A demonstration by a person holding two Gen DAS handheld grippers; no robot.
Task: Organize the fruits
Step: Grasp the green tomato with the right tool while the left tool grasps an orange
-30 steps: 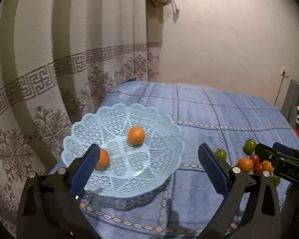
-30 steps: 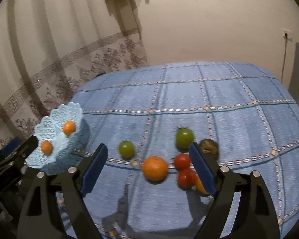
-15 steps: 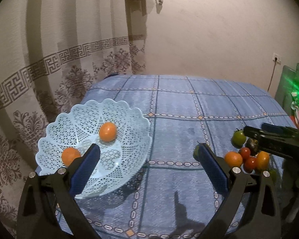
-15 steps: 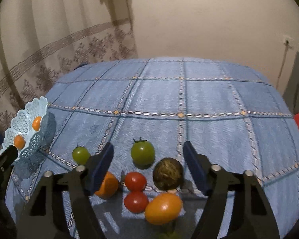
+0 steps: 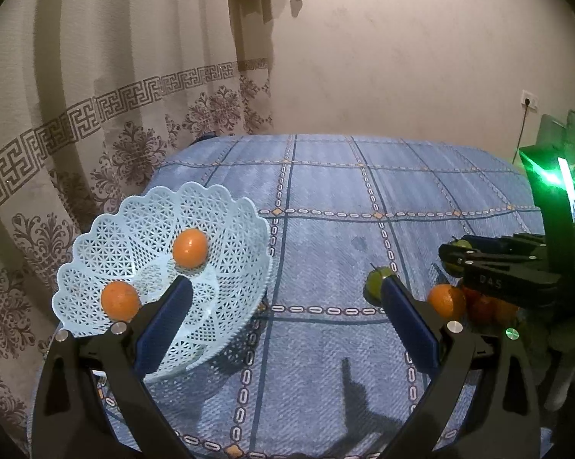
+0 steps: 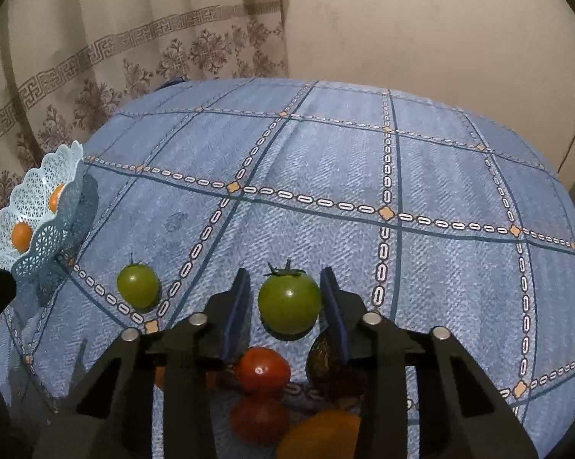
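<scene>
I have my right hand-held gripper (image 6: 287,302) set low around the larger green tomato (image 6: 289,304), jaws partly closed on either side with small gaps, not yet gripping, so I can lift it from the cluster near the bed's (image 6: 421,160) front edge. My left hand-held gripper (image 5: 283,317) hangs wide open and empty by the lace basket (image 5: 230,225) at the left edge, which holds two oranges.
</scene>
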